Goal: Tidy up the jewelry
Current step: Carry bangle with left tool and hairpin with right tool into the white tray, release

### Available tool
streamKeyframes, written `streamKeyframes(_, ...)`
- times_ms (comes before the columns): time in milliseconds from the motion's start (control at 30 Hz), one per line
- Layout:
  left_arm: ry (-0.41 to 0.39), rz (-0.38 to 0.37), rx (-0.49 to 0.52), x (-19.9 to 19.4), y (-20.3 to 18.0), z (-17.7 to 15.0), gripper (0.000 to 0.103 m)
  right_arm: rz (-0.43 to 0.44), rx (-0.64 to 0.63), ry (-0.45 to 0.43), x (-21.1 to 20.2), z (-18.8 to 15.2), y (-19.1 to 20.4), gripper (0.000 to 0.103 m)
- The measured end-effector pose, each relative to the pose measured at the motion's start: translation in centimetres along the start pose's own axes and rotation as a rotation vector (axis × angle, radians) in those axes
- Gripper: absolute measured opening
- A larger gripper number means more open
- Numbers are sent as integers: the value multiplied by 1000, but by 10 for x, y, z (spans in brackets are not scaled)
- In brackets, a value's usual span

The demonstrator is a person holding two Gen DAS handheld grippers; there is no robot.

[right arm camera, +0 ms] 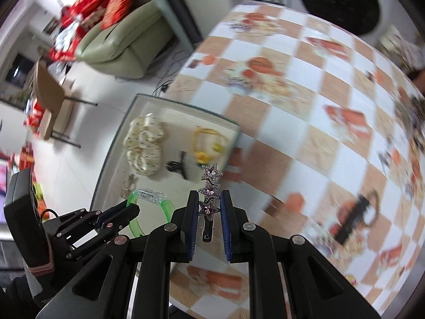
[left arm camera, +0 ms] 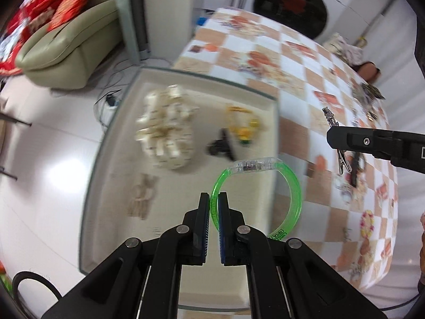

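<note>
My left gripper (left arm camera: pixel 214 199) is shut on a green translucent bangle (left arm camera: pixel 294 186) and holds it over the right part of a cream tray (left arm camera: pixel 119 122). My right gripper (right arm camera: pixel 209 199) is shut on a star-shaped rhinestone hair clip (right arm camera: pixel 211 179), held above the table near the tray's (right arm camera: pixel 114 154) right edge. In the tray lie a cream scrunchie (left arm camera: pixel 167 130), a yellow hair tie (left arm camera: pixel 243 122), a small black clip (left arm camera: pixel 221 145) and a pale beige piece (left arm camera: pixel 142 195). The right gripper also shows in the left wrist view (left arm camera: pixel 332 135), with the clip hanging from it. The left gripper and bangle (right arm camera: pixel 166 208) show in the right wrist view.
The table carries an orange-and-white checked cloth (left arm camera: pixel 305 66). More loose jewelry lies at the table's far right (left arm camera: pixel 369 101). A dark barrette (right arm camera: pixel 353 218) lies on the cloth to the right. A green sofa (left arm camera: pixel 69 40) and a washing machine (left arm camera: pixel 289 2) stand beyond the table.
</note>
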State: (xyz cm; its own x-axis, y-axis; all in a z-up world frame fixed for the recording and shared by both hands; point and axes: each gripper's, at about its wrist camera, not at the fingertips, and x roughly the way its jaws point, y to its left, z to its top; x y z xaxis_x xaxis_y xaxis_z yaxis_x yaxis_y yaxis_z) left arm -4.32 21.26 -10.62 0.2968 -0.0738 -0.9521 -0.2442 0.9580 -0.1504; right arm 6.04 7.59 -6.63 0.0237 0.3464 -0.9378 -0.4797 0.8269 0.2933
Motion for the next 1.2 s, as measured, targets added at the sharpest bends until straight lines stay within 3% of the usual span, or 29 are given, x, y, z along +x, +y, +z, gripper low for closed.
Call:
streamKeyframes(167, 5, 29, -51, 15, 30, 2, 10, 7, -50, 36, 30, 16, 25, 18)
streamKeyframes(367, 20, 61, -83, 35, 50, 8, 10, 61, -2, 51, 55, 42, 34, 18)
streamKeyframes(767, 45, 120, -66, 60, 51, 10, 10, 68, 54, 135, 111, 57, 30, 18)
streamKeyframes(1033, 58, 164, -31, 63, 42, 11, 10, 55, 54, 151, 125, 59, 26, 18)
streamKeyframes(1133, 61, 174, -22, 62, 40, 12, 10, 61, 55, 160, 127, 60, 25, 26)
streamKeyframes(1200, 63, 180, -18, 61, 39, 12, 10, 68, 57, 152, 124, 60, 24, 42)
